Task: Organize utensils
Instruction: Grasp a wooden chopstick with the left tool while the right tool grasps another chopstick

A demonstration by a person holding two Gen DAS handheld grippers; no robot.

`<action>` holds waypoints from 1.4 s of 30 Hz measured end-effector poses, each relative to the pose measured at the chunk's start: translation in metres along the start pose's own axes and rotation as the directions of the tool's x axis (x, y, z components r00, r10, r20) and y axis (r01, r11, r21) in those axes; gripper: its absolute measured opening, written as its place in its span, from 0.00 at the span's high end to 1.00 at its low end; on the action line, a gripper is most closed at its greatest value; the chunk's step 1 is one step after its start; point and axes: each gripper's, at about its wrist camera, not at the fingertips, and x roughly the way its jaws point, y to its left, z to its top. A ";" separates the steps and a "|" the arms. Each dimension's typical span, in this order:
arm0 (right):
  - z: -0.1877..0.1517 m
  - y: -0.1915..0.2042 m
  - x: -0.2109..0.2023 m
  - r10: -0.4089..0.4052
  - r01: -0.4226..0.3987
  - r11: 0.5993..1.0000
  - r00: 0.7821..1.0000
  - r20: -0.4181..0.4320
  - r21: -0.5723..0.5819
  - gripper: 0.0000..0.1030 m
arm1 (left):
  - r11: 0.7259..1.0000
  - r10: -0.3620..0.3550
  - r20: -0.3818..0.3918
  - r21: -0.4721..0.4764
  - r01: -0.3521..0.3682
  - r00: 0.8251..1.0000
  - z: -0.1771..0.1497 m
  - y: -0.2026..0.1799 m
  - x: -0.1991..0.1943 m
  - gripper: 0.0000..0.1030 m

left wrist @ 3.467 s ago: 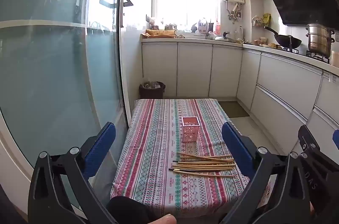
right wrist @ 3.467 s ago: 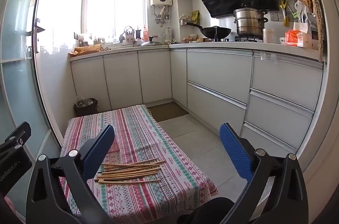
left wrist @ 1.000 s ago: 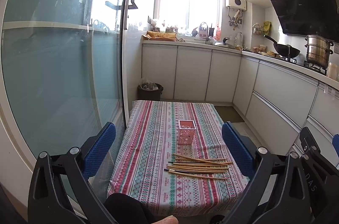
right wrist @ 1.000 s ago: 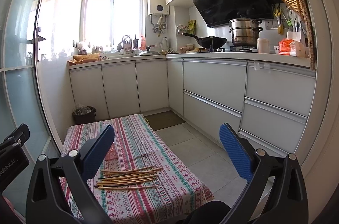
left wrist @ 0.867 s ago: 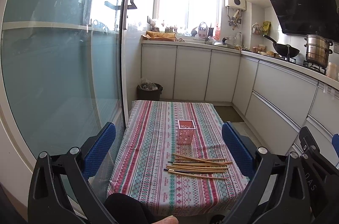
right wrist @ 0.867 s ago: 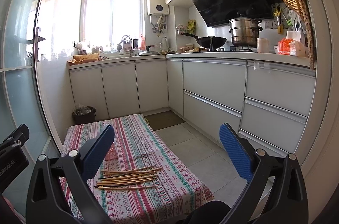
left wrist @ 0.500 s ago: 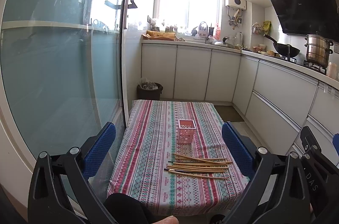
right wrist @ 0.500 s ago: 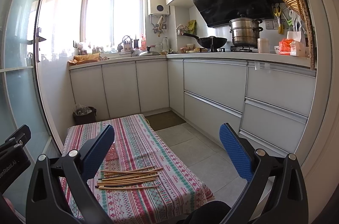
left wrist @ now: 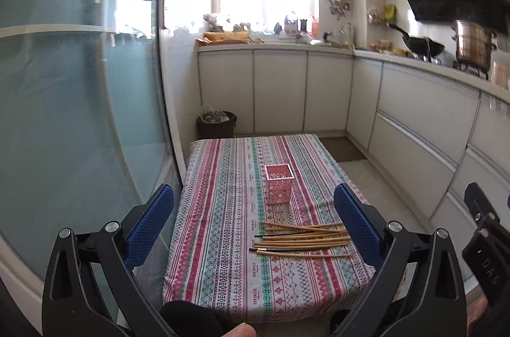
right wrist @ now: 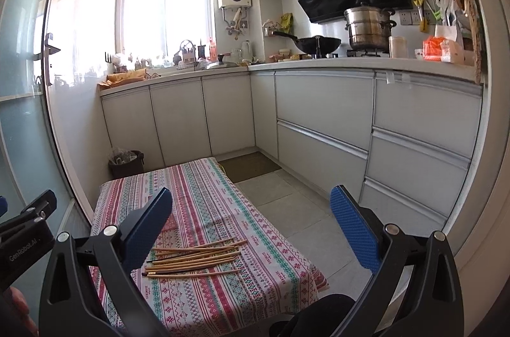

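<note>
You are holding both grippers above the near end of the table (left wrist: 216,209), and both are spread wide with nothing between the pads: the left gripper (left wrist: 253,219) and the right gripper (right wrist: 251,220) are each carrying air.

The chopsticks (left wrist: 302,239) are lying in a loose, slightly fanned bundle on the cloth, at about 5 o'clock from the pink holder (left wrist: 279,184), which is standing upright a little farther up the table, apart from them. In the right view the chopsticks (right wrist: 194,257) are showing just past the left pad.

They are looking like thin, stiff, light sticks, probably smooth and inclined to roll or slide out sideways under a pinch. Several are crossing one another, so lifting one is likely to be dragging its neighbours. You are best pinching near the middle of the length, across the stick, so it is hanging level; a grip near a tip is likely to let it swing. The holder looks light too and may be tipping if a stick is pushed against its rim.

The bundle's right ends are lying close to the table's 3 o'clock edge, so a nudge that way is risking a drop to the floor. Open floor is lying at 3 o'clock; the glass door (left wrist: 79,113) is crowding the 9 o'clock side. Cloth around the holder is bare.
</note>
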 end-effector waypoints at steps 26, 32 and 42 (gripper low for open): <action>-0.117 -0.104 0.252 0.073 0.183 0.919 0.792 -0.606 0.350 0.06 | 0.445 -0.180 -0.741 0.525 0.725 0.647 -0.088 -0.198 0.336 0.17; -0.125 -0.101 0.271 0.125 0.183 0.904 0.752 -0.647 0.386 0.06 | 0.387 -0.187 -0.795 0.480 0.787 0.577 -0.086 -0.214 0.377 0.20; -0.128 -0.095 0.285 0.165 0.165 0.901 0.725 -0.669 0.401 0.06 | 0.327 -0.127 -0.860 0.433 0.840 0.494 -0.107 -0.231 0.419 0.58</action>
